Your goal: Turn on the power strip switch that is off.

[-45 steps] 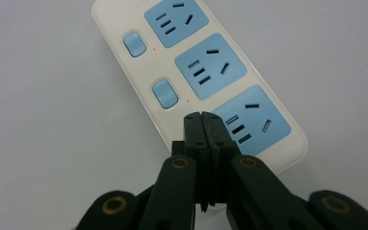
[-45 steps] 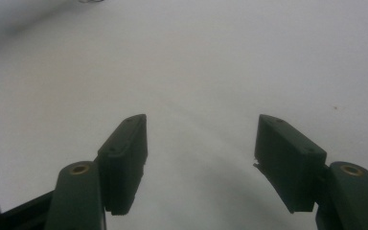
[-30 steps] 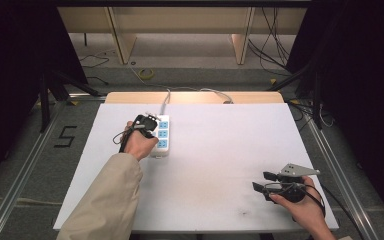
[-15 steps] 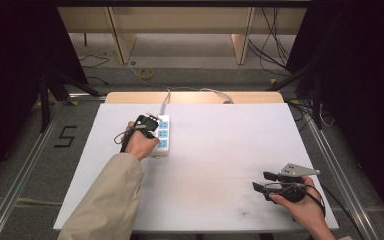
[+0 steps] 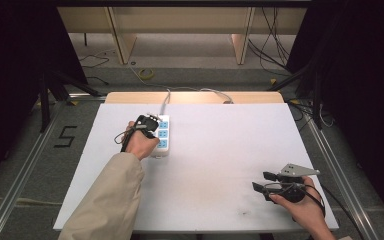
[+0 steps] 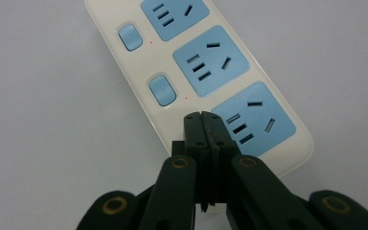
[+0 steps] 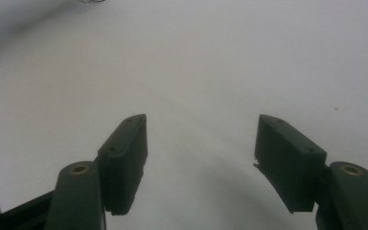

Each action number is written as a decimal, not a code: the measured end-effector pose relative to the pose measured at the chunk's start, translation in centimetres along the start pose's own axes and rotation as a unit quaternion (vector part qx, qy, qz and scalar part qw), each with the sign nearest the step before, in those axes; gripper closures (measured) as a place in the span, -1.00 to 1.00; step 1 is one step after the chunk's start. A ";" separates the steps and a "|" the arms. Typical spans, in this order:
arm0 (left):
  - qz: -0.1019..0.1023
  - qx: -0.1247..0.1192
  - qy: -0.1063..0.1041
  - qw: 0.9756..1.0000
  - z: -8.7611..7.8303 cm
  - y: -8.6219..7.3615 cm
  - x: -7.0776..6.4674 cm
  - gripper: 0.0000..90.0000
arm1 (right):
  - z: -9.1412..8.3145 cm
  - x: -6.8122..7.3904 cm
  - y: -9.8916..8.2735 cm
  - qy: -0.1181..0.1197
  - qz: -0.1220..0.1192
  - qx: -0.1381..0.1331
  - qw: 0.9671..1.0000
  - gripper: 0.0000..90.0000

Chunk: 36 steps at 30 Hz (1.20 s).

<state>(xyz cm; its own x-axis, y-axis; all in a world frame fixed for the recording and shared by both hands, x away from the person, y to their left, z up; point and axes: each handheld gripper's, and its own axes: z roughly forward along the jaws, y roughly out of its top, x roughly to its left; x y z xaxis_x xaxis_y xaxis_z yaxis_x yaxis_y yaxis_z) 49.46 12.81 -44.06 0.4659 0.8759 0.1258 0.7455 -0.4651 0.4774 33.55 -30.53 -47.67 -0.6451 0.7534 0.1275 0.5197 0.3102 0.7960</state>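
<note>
Left gripper view shows the left gripper (image 6: 204,116) with jaws clenched together, tips pressing on the cream power strip (image 6: 139,86) beside its nearest blue socket, the strip lying on the white table (image 5: 220,150) left of centre, while the right gripper (image 7: 201,143) rests released, well apart.

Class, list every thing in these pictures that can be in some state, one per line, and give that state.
left gripper: jaws shut, tips at the near end of the power strip
right gripper: jaws open, nothing between them
power strip: lying flat on the table, the three sockets with no plug in them
table: white top
</note>
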 end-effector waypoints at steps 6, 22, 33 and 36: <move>0.012 0.004 0.003 1.000 0.0 0.0 -0.2 1.00 | 0.0 0.0 0.0 0.000 0.000 0.000 1.000 -0.18; 0.009 0.012 0.002 1.000 0.2 0.3 -0.1 1.00 | 0.0 0.1 0.0 0.001 0.000 0.000 1.000 -0.18; 0.005 0.018 0.001 1.000 0.2 0.5 0.0 1.00 | 0.0 0.0 0.0 0.001 0.000 0.000 1.000 -0.18; 0.006 0.018 0.001 1.000 0.2 0.5 0.0 1.00 | 0.0 0.0 0.0 0.001 0.000 0.000 1.000 -0.18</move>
<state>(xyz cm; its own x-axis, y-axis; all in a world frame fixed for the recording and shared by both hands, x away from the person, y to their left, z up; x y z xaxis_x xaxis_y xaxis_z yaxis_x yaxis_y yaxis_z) 49.90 12.54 -44.01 0.4746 0.8700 0.1334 0.7558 -0.4805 0.4449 33.54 -30.48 -47.66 -0.6465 0.7520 0.1288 0.5195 0.3103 0.7961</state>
